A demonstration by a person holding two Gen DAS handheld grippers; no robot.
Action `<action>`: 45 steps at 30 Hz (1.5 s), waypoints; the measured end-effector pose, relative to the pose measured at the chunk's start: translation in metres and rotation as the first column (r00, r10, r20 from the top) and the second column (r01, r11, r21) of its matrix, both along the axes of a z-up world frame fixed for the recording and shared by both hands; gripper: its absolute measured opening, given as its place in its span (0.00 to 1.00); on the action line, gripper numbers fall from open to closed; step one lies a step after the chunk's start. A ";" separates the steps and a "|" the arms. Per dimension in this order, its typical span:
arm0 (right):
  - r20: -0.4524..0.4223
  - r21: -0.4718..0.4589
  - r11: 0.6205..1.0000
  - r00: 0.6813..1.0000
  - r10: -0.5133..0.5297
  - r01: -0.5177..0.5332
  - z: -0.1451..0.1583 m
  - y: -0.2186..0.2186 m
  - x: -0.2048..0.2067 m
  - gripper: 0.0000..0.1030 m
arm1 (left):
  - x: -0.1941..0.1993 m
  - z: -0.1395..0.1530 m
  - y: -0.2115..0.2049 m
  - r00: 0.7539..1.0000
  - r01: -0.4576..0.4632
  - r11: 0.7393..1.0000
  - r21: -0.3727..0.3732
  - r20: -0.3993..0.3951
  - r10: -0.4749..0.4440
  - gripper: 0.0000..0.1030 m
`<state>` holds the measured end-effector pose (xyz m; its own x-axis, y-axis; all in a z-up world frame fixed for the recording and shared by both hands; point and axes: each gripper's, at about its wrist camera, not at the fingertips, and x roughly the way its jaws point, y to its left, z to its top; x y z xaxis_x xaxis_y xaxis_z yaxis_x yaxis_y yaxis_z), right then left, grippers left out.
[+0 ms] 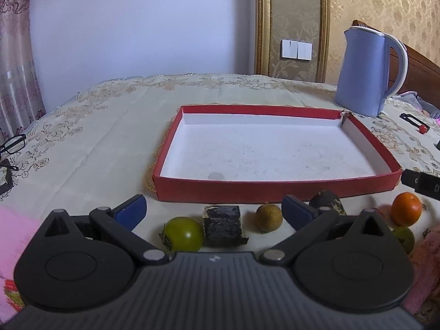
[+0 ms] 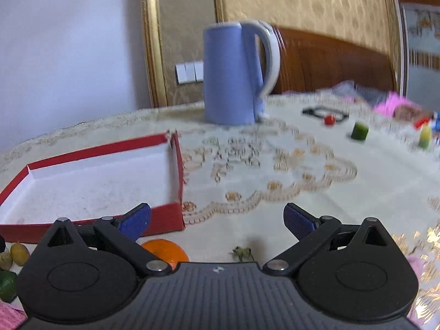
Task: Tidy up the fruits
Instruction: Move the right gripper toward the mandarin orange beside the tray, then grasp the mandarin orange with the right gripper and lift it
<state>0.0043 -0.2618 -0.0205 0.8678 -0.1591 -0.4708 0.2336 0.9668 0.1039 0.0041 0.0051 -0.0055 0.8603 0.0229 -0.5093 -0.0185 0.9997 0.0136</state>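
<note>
Altogether six fruits (image 1: pixel 183 233) line one red tray (image 1: pixel 275 189); both grippers' jaws spread wide, grasping nothing.

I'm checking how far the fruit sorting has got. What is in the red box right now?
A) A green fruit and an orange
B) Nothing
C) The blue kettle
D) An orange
B: the red box shows only its bare white floor, while the orange and the green fruit lie on the tablecloth in front of it.
</note>
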 end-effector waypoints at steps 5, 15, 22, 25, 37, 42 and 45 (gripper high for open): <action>-0.082 0.112 0.994 0.997 -0.008 0.017 -0.014 -0.017 0.008 1.00 | 0.005 -0.003 -0.002 1.000 -0.004 1.000 0.001 -0.017 0.004 1.00; 0.010 0.225 0.974 1.000 -0.019 0.016 -0.014 -0.031 -0.004 1.00 | 0.007 -0.008 0.011 0.999 -0.027 0.999 -0.046 -0.019 0.026 1.00; -0.031 0.184 0.982 0.999 -0.027 0.032 -0.013 -0.027 0.002 1.00 | 0.011 -0.015 0.015 1.000 -0.001 0.998 -0.066 -0.028 0.000 1.00; -0.015 0.181 0.983 1.000 -0.015 0.017 -0.012 -0.026 -0.001 1.00 | 0.011 -0.017 0.020 0.999 0.009 0.996 -0.087 -0.033 -0.012 1.00; -0.115 0.051 0.989 0.983 0.145 -0.140 -0.007 0.001 -0.016 0.99 | 0.012 -0.021 0.031 0.998 0.015 0.987 -0.159 -0.051 -0.024 1.00; -0.120 0.004 0.986 0.979 0.165 -0.166 -0.004 0.012 -0.020 0.88 | 0.011 -0.022 0.033 0.998 0.012 0.986 -0.165 -0.056 -0.021 1.00; -0.147 0.003 0.981 0.970 0.193 -0.195 -0.005 0.017 -0.018 0.84 | 0.011 -0.022 0.033 0.998 0.013 0.987 -0.163 -0.058 -0.023 1.00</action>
